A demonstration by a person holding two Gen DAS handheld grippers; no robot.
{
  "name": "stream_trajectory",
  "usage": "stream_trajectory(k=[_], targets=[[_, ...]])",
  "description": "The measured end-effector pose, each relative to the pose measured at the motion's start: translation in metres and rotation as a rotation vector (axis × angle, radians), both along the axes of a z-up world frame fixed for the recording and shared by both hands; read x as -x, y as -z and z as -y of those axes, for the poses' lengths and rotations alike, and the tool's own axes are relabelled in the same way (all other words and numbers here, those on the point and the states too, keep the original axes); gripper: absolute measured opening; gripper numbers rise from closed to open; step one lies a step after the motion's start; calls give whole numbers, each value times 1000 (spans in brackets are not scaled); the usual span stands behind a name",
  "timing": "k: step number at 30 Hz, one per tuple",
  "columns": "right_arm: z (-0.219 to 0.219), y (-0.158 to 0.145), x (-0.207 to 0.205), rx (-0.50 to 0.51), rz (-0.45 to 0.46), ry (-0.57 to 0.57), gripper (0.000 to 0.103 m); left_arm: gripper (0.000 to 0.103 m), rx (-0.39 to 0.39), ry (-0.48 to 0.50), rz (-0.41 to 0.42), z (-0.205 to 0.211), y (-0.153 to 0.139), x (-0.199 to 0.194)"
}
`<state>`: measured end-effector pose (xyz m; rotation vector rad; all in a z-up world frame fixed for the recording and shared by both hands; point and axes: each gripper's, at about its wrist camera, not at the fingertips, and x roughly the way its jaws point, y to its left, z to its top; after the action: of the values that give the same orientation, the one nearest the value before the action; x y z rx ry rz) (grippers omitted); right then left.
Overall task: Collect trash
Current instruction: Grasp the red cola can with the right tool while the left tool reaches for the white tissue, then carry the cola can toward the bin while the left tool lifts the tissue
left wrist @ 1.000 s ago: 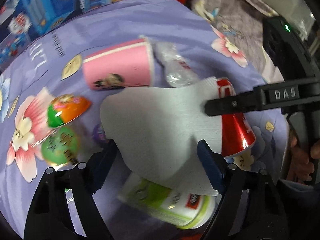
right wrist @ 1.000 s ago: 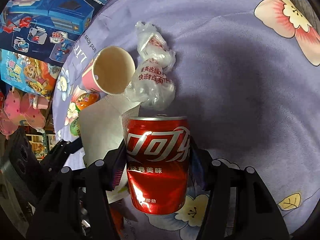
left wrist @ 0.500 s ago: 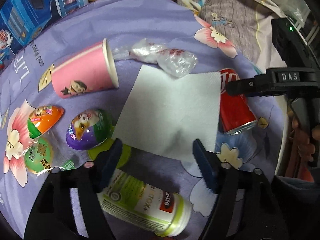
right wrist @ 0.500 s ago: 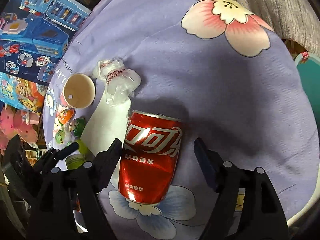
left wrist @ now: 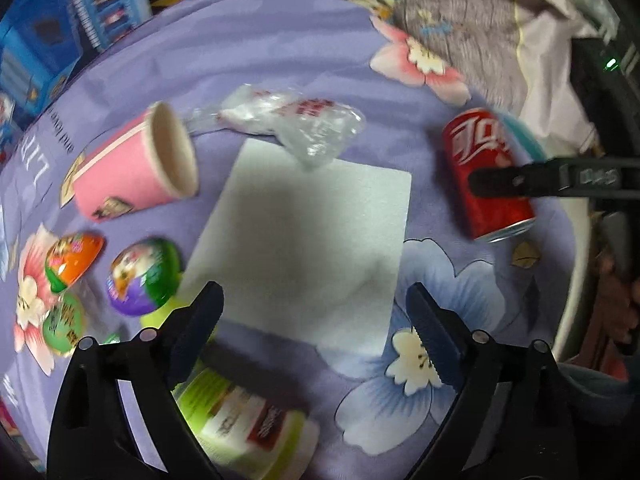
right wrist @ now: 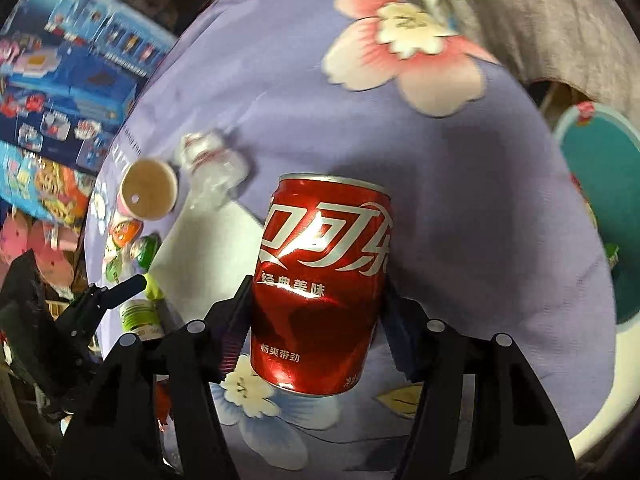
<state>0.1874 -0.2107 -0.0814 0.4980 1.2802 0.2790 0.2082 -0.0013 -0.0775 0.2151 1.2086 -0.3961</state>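
Note:
My left gripper (left wrist: 314, 296) hovers over a flat white napkin (left wrist: 304, 248) on the purple flowered cloth (left wrist: 280, 40). Its jaws are opening and nothing is gripped between them. A pink paper cup (left wrist: 132, 168) lies on its side beyond the napkin, beside a crumpled clear wrapper (left wrist: 296, 124). The right gripper (right wrist: 316, 284) is closing, its pads against the sides of a red soda can (right wrist: 324, 280). In the left wrist view that red can (left wrist: 486, 176) shows at the right with a black finger (left wrist: 520, 180) across it.
Three toy eggs (left wrist: 140, 276) and a green-and-white bottle (left wrist: 244, 412) lie at the left and near edge. A teal bin (right wrist: 596, 208) stands off the cloth's right edge. Blue toy boxes (right wrist: 60, 92) line the far left; grey bedding (left wrist: 460, 12) lies behind.
The napkin, raised between the left fingers a second ago, now lies flat. The right jaws spread away from the can, then came back onto it. Both views have shifted right, showing more of the bin.

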Motion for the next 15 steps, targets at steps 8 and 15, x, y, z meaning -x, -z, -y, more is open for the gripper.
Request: stream_trajectory(k=[8, 15], targets=[[22, 5, 5, -19, 9, 7, 58, 99, -110, -53, -67, 17, 39, -29], [30, 13, -1, -58, 9, 6, 58, 97, -95, -36, -45, 29, 42, -30]])
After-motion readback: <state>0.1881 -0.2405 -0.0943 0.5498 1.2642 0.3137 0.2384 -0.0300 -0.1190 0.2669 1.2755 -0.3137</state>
